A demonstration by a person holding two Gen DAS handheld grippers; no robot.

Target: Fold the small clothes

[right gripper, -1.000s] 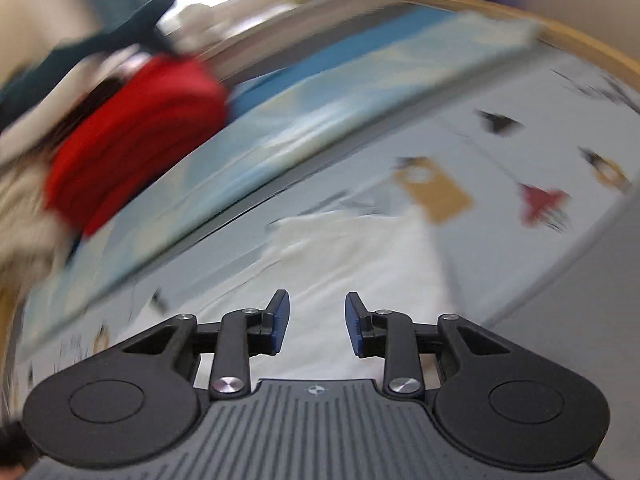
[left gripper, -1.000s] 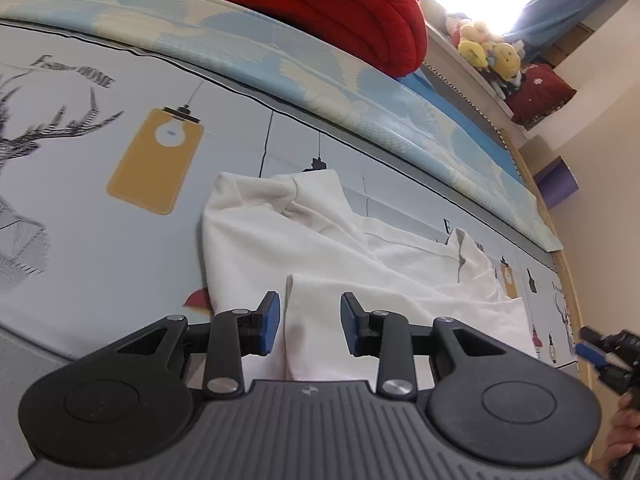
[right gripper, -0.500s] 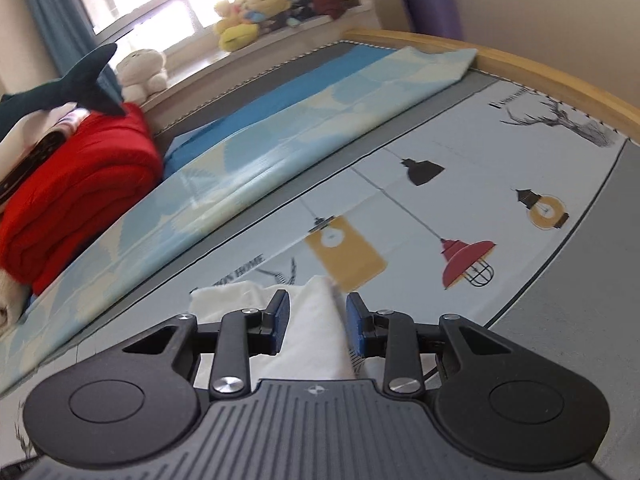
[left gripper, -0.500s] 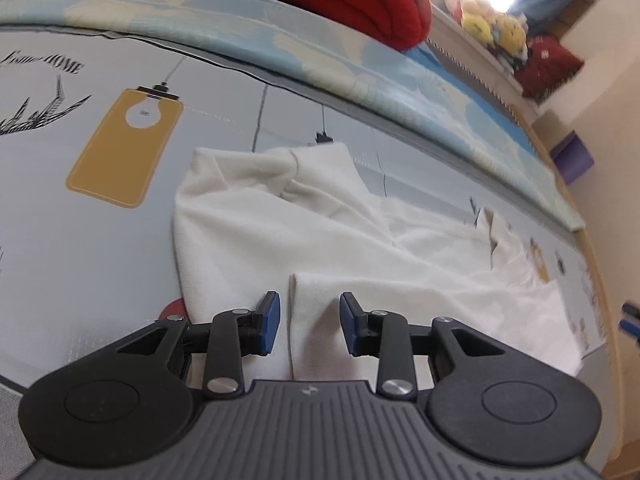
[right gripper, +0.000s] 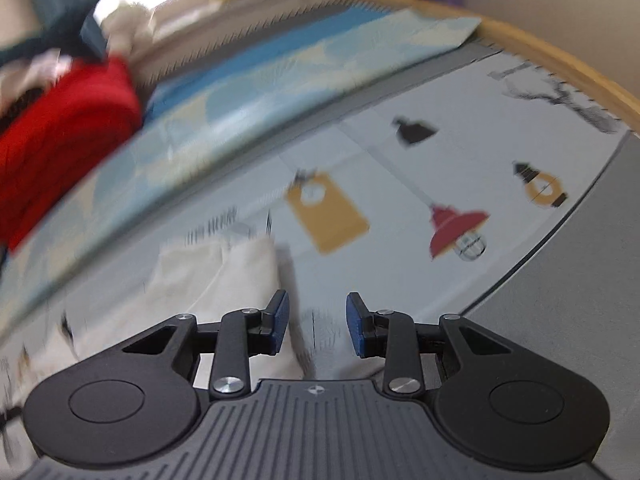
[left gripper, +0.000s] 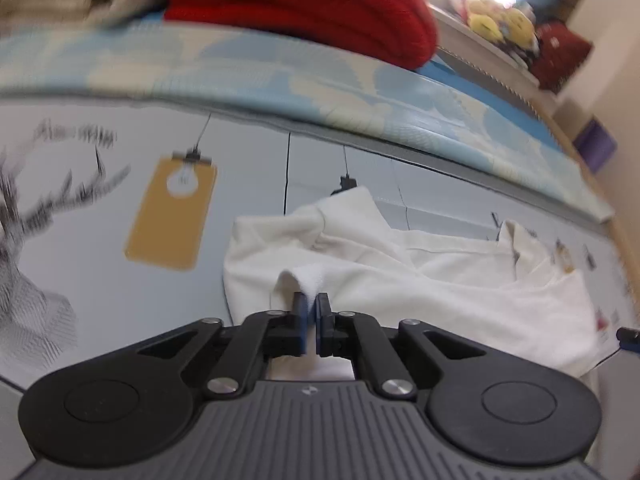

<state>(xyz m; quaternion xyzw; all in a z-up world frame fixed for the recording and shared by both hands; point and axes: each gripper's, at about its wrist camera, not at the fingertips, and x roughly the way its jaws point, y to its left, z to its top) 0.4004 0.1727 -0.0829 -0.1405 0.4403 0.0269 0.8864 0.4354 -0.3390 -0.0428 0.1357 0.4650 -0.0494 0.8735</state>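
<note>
While the white garment (left gripper: 420, 280) lies rumpled on the printed bed sheet (left gripper: 120, 280), just below the yellow lamp print (left gripper: 172, 212), the left gripper (left gripper: 311, 312) has just closed its fingers on a hem fold. The right gripper (right gripper: 314, 322), fingers apart and empty, must next pinch the opposite edge.

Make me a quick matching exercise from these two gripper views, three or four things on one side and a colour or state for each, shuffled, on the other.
1. left gripper
2. right gripper
3. folded blanket
4. bulb tag print

A. red
B. open, nothing pinched
C. mustard yellow
D. shut on white garment

Pairs: 1-D, 2-B, 3-A, 4-C
</note>
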